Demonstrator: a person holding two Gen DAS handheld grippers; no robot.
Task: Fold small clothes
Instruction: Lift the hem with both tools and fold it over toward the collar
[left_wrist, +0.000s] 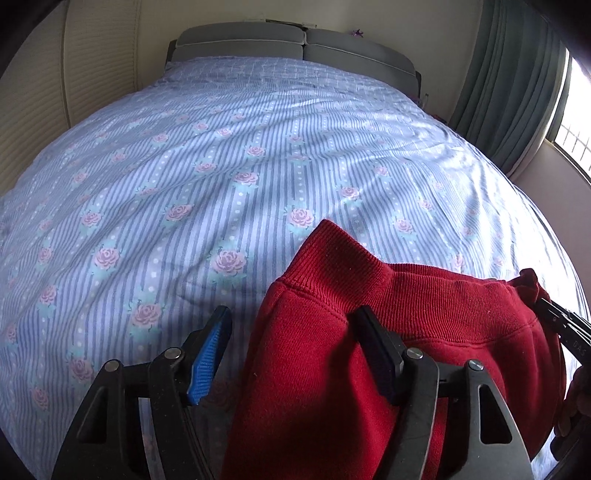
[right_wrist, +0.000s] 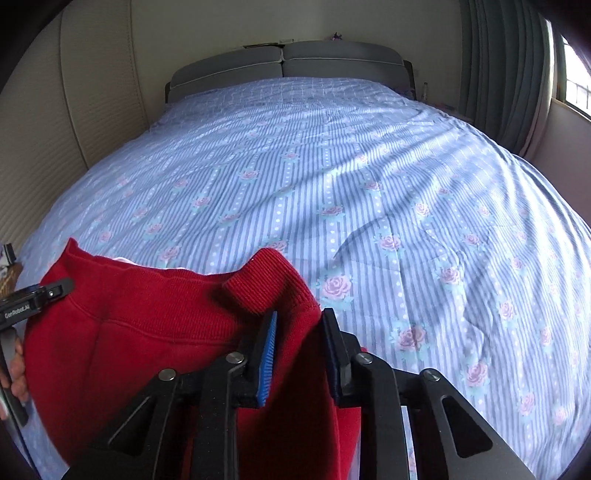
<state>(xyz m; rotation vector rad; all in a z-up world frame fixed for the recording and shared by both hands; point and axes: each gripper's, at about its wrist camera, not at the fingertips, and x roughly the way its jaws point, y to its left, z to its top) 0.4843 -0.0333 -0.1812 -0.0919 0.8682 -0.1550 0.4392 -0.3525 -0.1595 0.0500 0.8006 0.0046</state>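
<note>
Red knit garment (left_wrist: 388, 332) hangs above your floral striped bedsheet (left_wrist: 221, 166), its ribbed waistband stretched between your tongs: left gripper (left_wrist: 295, 339) spread around one corner, right gripper (right_wrist: 301, 332) pinching the other

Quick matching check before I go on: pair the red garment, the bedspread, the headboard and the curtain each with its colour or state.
Things:
1. red garment
2. bedspread
3. headboard
4. curtain

Descriptions:
a. grey, padded, at the far end
b. hangs by the window, green-grey
c. held up between both grippers
d. blue stripes with pink roses

Pairs: 1-c, 2-d, 3-a, 4-b
</note>
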